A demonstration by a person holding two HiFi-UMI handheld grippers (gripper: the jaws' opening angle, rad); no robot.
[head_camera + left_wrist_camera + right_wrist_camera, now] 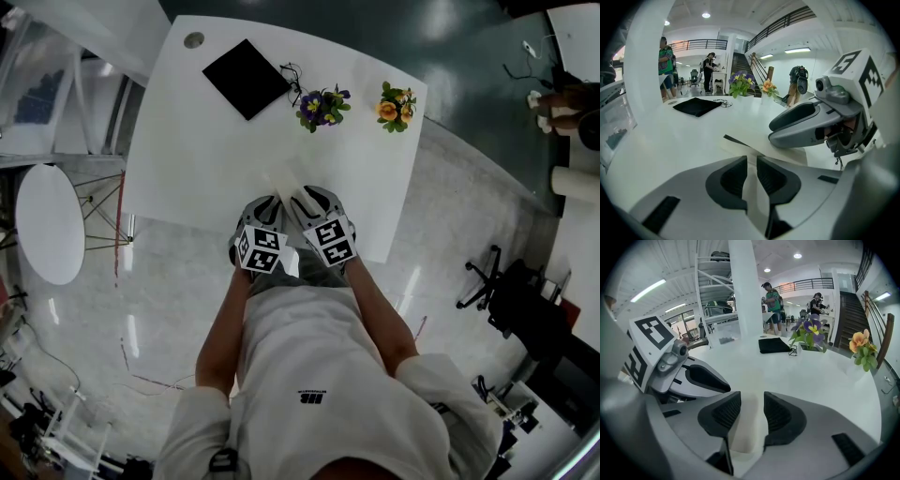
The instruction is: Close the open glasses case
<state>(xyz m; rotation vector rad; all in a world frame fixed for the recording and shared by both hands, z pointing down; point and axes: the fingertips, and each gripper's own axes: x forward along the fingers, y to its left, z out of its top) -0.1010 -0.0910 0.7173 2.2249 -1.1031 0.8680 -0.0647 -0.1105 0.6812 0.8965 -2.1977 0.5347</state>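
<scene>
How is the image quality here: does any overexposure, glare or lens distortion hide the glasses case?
Head view: the white table is overexposed, so the pale glasses case barely stands out; lights glare off the floor. Left and right gripper views: strong fisheye bending, dark corners, yet the case shows between the jaws.

We see a bright hall: ceiling lamps (pixel 706 15) glow near twelve o'clock in both gripper views, the white table (pixel 206 141) is washed almost featureless, and glare streaks the glossy floor (pixel 441 216) at four and eight o'clock in the head view. Both gripper views bend and darken toward their rims (fisheye vignetting), the near foreground soft.
</scene>
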